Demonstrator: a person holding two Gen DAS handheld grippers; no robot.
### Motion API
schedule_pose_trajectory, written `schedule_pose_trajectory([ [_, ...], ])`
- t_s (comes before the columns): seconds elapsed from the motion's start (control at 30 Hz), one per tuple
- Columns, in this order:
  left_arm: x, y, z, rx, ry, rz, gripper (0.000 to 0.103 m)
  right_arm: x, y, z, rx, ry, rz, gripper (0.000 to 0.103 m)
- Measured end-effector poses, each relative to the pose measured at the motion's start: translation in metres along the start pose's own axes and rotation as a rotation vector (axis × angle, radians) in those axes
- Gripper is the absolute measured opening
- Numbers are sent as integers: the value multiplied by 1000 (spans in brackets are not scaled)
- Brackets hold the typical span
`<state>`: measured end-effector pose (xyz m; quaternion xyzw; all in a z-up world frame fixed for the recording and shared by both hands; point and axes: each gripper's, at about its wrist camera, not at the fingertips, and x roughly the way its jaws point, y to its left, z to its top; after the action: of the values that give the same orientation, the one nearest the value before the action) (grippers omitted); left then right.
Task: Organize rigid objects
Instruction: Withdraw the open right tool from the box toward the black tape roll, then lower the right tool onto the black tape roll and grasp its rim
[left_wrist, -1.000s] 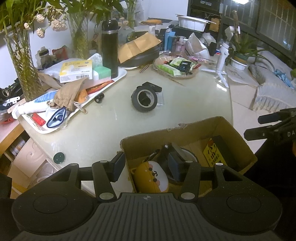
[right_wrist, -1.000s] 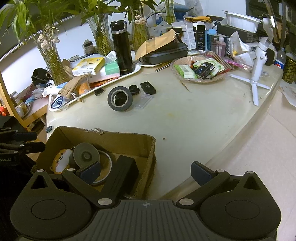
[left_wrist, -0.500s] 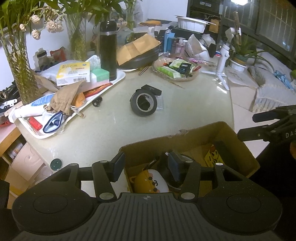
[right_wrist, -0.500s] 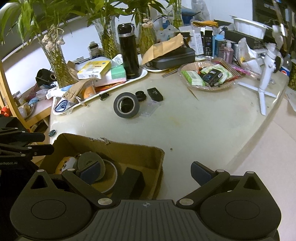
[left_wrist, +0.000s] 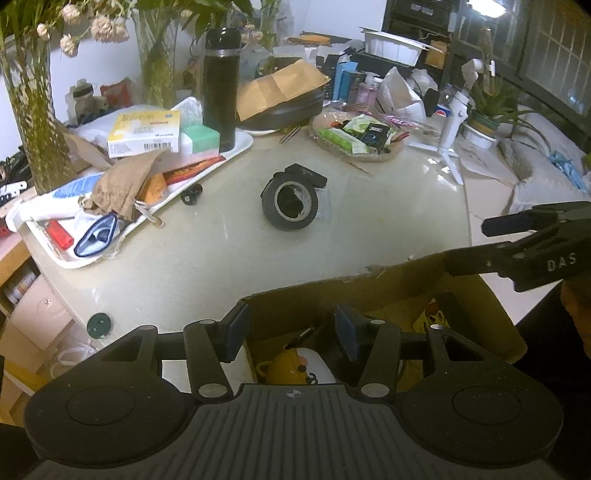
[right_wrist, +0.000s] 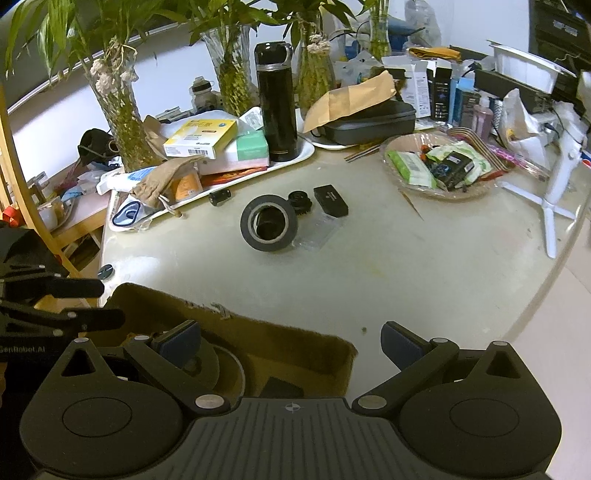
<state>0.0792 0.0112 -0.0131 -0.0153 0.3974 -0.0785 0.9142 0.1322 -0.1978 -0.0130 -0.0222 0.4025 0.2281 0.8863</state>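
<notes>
Cardboard box (left_wrist: 373, 288) sits at the near edge of the worktop (left_wrist: 388, 229), open top, torn rim. Inside: a yellow-and-white toy w/ a cartoon face (left_wrist: 295, 367), a round grey disc-shaped item (right_wrist: 207, 360), a yellow printed card (left_wrist: 430, 319) and a dark block (right_wrist: 280, 387); other contents too dark to tell.

Left gripper (left_wrist: 291, 328) hovers over the box's left part, fingers abt half apart, nothing between the pads. One finger is outside the box's left wall, the other above the interior. Right gripper (right_wrist: 291, 341) hangs over the box's right corner, fingers wide apart, empty; its left finger is above the grey disc, its right finger above bare worktop beyond the box wall. Each gripper shows at the edge of the other's view.

Mid-worktop, well apart from the box: a black tape roll (right_wrist: 268, 223) lying flat. Just behind it, a small black round part (right_wrist: 300, 201), a black rectangular case (right_wrist: 330, 200) and a clear plastic lid (right_wrist: 319, 230), the lid touching the roll's side. A small black cylinder (right_wrist: 220, 195) lies near the white tray (left_wrist: 236, 147).

Tray holds a tall black flask (right_wrist: 276, 101) upright, a yellow box (right_wrist: 201, 137), a green box (right_wrist: 253, 146), a brown pouch (left_wrist: 122, 181) & misc. A shallow basket of packets (right_wrist: 439, 166) stands to the right, a white tripod (right_wrist: 554, 177) beyond it. Glass vases w/ green stems (right_wrist: 122, 107) line the back.
</notes>
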Motion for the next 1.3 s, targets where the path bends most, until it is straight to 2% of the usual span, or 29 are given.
schedule_pose_trajectory([
  [0.8,6,9,3,-90,-36,5,50,76,22,58,-57,11,24,103],
  [1.3,7,8,3,-77,-33,8,50,149,38,88,-31,45,-31,102],
])
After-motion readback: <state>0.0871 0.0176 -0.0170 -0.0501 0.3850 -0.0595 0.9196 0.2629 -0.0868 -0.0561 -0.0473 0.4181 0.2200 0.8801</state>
